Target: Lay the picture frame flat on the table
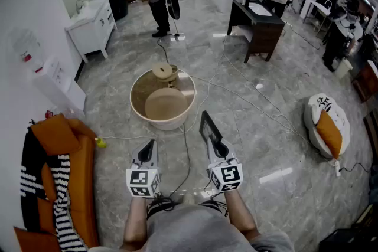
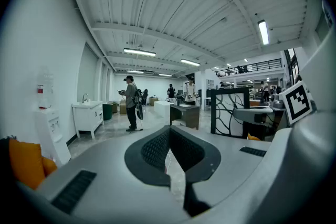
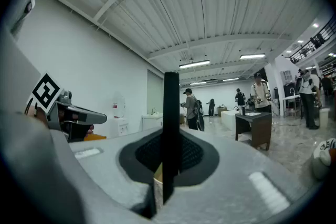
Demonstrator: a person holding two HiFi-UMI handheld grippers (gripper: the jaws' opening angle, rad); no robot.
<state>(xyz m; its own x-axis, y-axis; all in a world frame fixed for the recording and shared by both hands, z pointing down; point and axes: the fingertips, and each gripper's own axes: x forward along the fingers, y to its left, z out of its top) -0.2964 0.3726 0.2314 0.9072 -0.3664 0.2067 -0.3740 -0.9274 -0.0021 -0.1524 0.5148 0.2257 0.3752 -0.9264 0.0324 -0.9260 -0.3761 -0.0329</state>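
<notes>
The right hand-held gripper point(image 1: 214, 143) is clamped on a thin, flat, dark picture frame point(image 1: 206, 124), held over the glossy marbled floor point(image 1: 266, 144) near the round tan table point(image 1: 165, 123). The left hand-held gripper point(image 1: 151, 144) is closed and empty.

Before the wooden object point(image 1: 165, 72), the round table point(image 1: 134, 104) lies open.

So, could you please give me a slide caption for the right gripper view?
Right gripper shut on the picture frame, held upright and edge-on, with a large open hall behind.
</notes>
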